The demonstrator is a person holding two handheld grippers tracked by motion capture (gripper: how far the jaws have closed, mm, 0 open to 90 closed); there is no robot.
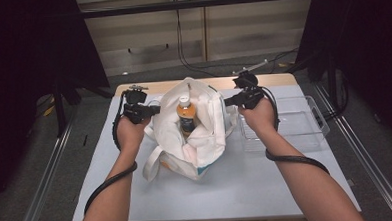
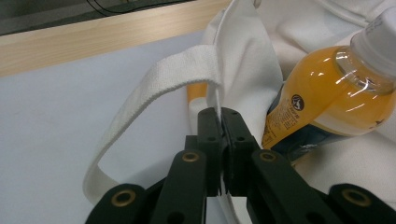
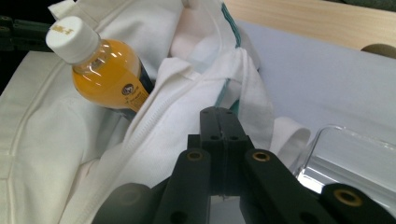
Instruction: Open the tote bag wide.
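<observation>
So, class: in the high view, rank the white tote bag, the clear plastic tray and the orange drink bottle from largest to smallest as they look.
1. White tote bag
2. Clear plastic tray
3. Orange drink bottle, partly hidden inside the bag

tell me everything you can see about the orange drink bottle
The clear plastic bottle of orange drink has a white screw cap and a dark and yellow label round its lower body. It looks full and sealed. It stands slightly tilted inside the open white cloth tote bag on the table, neck and cap above the folds, with bag fabric against its lower body. Neither gripper touches it.
</observation>
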